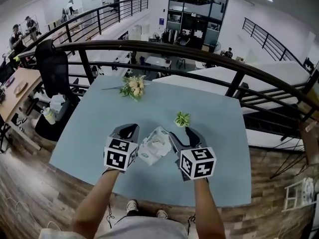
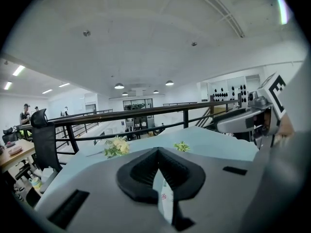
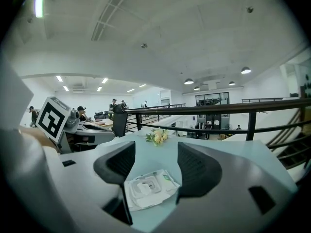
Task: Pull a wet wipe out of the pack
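1. Left gripper [image 2: 158,154]: jaws pinched nearly together on a thin white strip with a small red mark. The strip is seen edge-on and reads as an edge of the wet wipe pack [image 1: 155,146]; the rest of the pack is out of that view.
2. Right gripper [image 3: 155,153]: jaws wide apart, gripping nothing. The pack shows low between them, flap side up, its left edge cut off behind the left jaw.
3. Head view: the pack sits between the two grippers, near the front middle of the blue table [image 1: 224,133]. It looks crumpled; can't tell if it lies flat or is lifted.
4. Head view: marker cubes cover most of both grippers' bodies.
5. Flower bunch [image 1: 132,87] at the table's far side; small green sprig [image 1: 182,118] just beyond the right gripper.
6. Print on the pack is too small to read.
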Action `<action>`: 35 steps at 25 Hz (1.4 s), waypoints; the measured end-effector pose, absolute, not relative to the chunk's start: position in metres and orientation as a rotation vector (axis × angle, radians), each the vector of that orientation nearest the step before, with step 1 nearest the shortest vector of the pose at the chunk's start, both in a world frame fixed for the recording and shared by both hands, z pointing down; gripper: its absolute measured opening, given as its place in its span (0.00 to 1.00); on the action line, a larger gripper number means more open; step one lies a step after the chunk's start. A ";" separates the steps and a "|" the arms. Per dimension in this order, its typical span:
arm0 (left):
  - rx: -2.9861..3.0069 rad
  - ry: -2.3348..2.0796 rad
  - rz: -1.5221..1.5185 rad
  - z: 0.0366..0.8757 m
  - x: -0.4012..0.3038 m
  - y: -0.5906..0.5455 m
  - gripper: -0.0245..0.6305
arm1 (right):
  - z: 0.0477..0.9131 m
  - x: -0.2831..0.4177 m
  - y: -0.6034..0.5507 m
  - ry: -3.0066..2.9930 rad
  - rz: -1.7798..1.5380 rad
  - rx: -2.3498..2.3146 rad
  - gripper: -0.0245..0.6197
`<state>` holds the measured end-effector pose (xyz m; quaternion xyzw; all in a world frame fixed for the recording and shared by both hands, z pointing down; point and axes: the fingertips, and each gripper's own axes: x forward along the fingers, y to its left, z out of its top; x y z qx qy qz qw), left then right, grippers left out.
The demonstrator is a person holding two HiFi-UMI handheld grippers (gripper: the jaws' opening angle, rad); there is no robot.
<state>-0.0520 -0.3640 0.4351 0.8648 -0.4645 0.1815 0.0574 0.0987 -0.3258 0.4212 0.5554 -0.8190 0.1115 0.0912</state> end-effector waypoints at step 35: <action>2.601 -1.280 0.616 0.485 -0.066 -0.373 0.03 | 0.523 0.058 -0.340 -2.267 0.549 1.476 0.44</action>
